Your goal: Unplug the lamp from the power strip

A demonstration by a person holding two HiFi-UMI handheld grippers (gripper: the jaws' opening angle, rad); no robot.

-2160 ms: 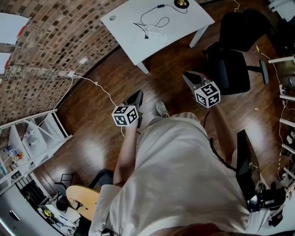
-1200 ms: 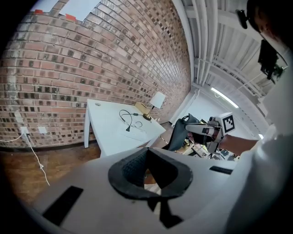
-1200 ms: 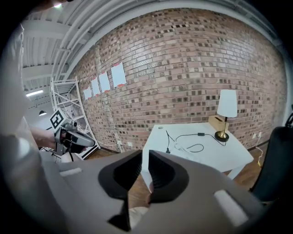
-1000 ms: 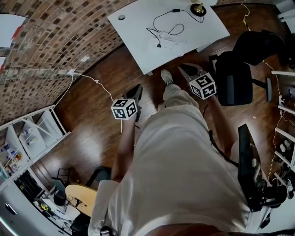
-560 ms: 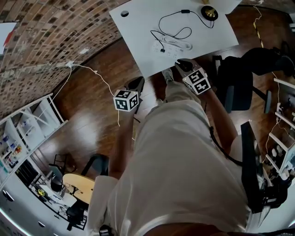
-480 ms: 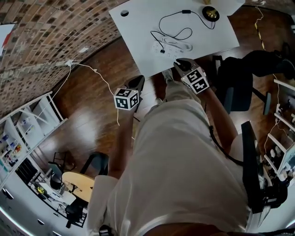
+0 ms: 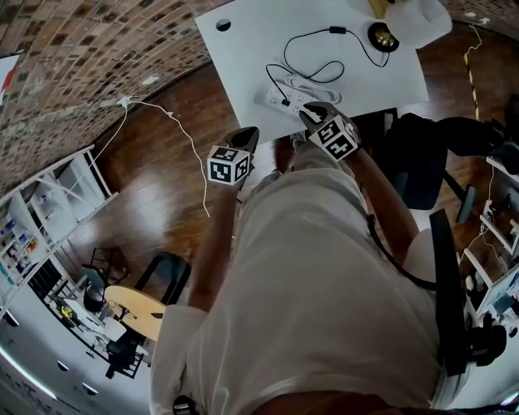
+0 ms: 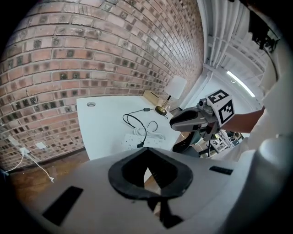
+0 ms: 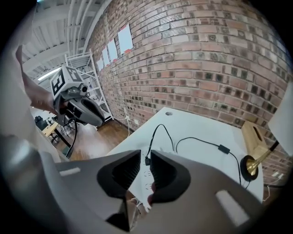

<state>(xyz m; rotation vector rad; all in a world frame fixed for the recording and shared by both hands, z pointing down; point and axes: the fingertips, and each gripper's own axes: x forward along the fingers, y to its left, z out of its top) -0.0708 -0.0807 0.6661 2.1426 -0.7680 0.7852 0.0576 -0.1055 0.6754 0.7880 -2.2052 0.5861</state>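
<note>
A white power strip (image 7: 284,97) lies near the front edge of the white table (image 7: 243,49). A black plug (image 9: 147,161) sits in the strip, and its cord (image 7: 312,53) loops back to the brass lamp base (image 7: 381,36) under a white shade (image 7: 418,20). My right gripper (image 7: 306,111) hovers just short of the strip. Its jaws are opening, a narrow gap shows, and nothing is between them (image 9: 145,155). My left gripper (image 7: 251,134) hangs over the floor left of the table edge, jaws together and empty (image 8: 147,151).
A black office chair (image 7: 422,154) stands right of the table. A white cable (image 7: 178,138) runs over the wooden floor from the brick wall. White shelving (image 7: 49,235) stands at the left. A wooden box (image 9: 254,135) sits by the lamp.
The person has walked up to the table, so the table and the strip have come closer. The right gripper has moved forward to the table's front edge by the strip.
</note>
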